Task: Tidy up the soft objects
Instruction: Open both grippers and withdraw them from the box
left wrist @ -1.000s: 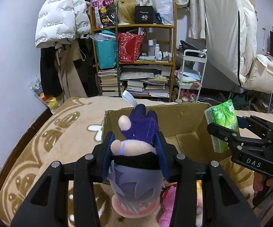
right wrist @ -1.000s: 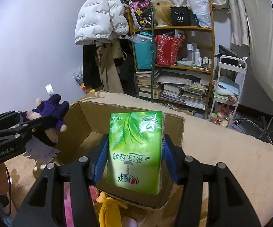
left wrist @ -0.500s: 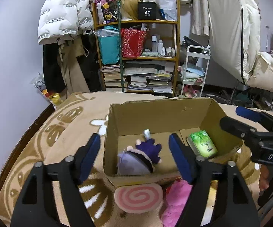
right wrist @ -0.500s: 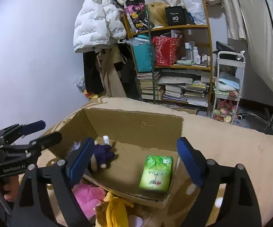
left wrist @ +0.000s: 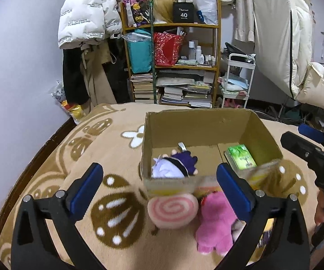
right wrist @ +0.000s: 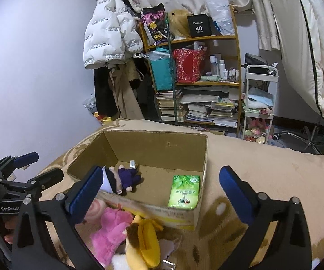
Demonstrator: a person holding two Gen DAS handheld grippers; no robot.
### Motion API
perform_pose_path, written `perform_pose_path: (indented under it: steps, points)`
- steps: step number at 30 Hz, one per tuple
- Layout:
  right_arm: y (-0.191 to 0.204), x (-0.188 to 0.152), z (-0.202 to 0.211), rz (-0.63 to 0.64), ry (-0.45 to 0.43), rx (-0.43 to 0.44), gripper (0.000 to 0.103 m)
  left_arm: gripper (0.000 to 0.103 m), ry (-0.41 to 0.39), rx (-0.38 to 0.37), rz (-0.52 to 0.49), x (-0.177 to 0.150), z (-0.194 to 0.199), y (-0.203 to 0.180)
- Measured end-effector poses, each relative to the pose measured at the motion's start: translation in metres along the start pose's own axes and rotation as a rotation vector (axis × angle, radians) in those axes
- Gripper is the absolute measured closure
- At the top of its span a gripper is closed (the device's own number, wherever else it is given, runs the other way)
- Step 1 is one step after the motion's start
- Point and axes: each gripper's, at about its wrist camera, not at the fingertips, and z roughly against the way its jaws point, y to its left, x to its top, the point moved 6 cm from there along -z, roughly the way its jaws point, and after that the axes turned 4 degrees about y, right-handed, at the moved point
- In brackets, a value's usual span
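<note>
An open cardboard box (left wrist: 197,128) (right wrist: 157,148) stands on a beige patterned blanket (left wrist: 83,157). Inside it, a purple-and-white plush doll (left wrist: 175,164) (right wrist: 126,177) lies at the left and a green tissue pack (left wrist: 241,157) (right wrist: 185,191) at the right. My left gripper (left wrist: 158,168) hangs before the box's near wall, its jaws opening with nothing gripped. My right gripper (right wrist: 161,171) is also opening and holds nothing. Outside the near wall lie a pink swirl cushion (left wrist: 173,209), a pink plush (left wrist: 215,220) (right wrist: 110,229) and a yellow plush (right wrist: 144,240).
A crowded wooden bookshelf (left wrist: 173,67) and a white trolley (left wrist: 236,78) stand beyond the blanket's far edge. Coats hang on the wall at the left. A person's hand holds each gripper at the views' lower edges.
The left gripper let go of the doll and the right let go of the tissue pack; both now lie in the box. Both grippers drew back and their jaws spread wide.
</note>
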Motion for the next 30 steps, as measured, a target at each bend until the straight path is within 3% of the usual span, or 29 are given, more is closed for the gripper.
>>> perform_pose_path:
  steps: [14, 30]
  points:
    - [0.003, -0.020, 0.052, -0.047, 0.025, -0.025, 0.000, 0.003, 0.093, -0.024, 0.008, -0.033, 0.035, -0.002]
    - [-0.001, -0.041, 0.019, -0.080, 0.124, -0.023, 0.000, 0.003, 0.227, -0.064, 0.059, -0.048, -0.004, 0.000]
